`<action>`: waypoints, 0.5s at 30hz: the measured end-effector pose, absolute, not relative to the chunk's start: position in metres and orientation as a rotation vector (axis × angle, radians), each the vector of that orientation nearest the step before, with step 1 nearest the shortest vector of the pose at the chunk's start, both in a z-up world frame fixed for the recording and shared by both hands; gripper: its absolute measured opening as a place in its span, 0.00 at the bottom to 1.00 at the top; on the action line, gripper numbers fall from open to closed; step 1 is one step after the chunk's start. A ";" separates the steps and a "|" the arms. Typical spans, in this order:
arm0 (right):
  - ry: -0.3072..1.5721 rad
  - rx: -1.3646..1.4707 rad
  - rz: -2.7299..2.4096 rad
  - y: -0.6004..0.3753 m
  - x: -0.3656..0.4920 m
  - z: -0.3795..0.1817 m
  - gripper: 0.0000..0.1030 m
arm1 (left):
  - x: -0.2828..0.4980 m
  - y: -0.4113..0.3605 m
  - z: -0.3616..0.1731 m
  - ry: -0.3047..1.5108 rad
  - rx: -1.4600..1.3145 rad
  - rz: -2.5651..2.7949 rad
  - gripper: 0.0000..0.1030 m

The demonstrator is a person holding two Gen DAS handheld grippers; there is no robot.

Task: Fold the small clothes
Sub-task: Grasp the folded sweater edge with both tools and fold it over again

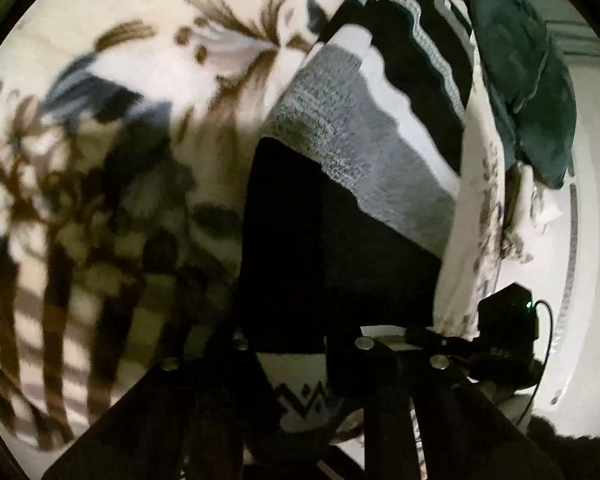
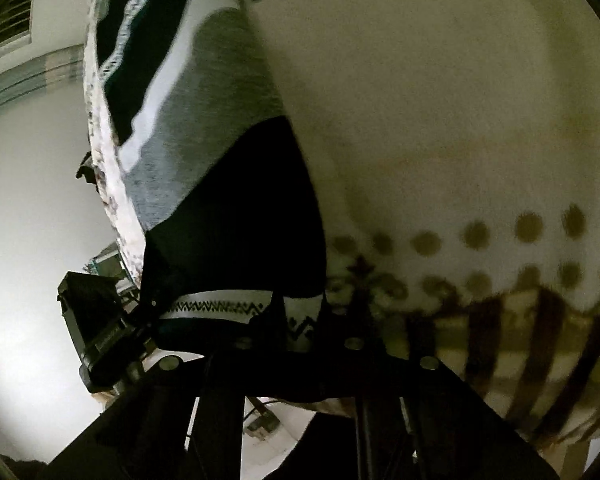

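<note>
A striped knit garment (image 1: 360, 168), black, grey and white with a zigzag band near its hem, lies on a patterned blanket (image 1: 132, 80). My left gripper (image 1: 300, 344) is shut on the garment's near hem. The same garment shows in the right wrist view (image 2: 220, 140). My right gripper (image 2: 300, 320) is shut on the zigzag hem too, beside the left one. The right gripper's body shows in the left wrist view (image 1: 508, 320), and the left one's in the right wrist view (image 2: 96, 332).
A dark green cloth (image 1: 528, 80) lies at the far right on the blanket. The blanket's edge (image 1: 480, 220) drops off to the right, with a white wall beyond. In the right wrist view the cream blanket (image 2: 440, 120) carries dots and brown stripes.
</note>
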State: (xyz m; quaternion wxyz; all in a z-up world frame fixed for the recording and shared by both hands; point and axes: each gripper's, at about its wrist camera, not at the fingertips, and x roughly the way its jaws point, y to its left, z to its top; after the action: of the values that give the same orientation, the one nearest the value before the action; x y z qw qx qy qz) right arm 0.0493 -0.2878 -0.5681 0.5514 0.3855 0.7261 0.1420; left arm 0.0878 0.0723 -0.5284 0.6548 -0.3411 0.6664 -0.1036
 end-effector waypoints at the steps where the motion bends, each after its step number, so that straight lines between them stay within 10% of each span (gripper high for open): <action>1: 1.706 0.917 0.342 -0.288 0.050 -0.562 0.12 | 0.088 0.075 -0.523 1.505 -0.794 -0.233 0.12; 15: 1.412 1.046 0.413 -0.307 0.157 -0.458 0.11 | 0.219 0.074 -0.428 1.275 -0.927 -0.335 0.12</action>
State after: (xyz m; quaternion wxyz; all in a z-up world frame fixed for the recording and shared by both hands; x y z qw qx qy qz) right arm 0.1573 -0.3073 -0.4577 0.6194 0.4550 0.6141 0.1795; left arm 0.2186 0.0740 -0.4277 0.6924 -0.4150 0.5709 -0.1498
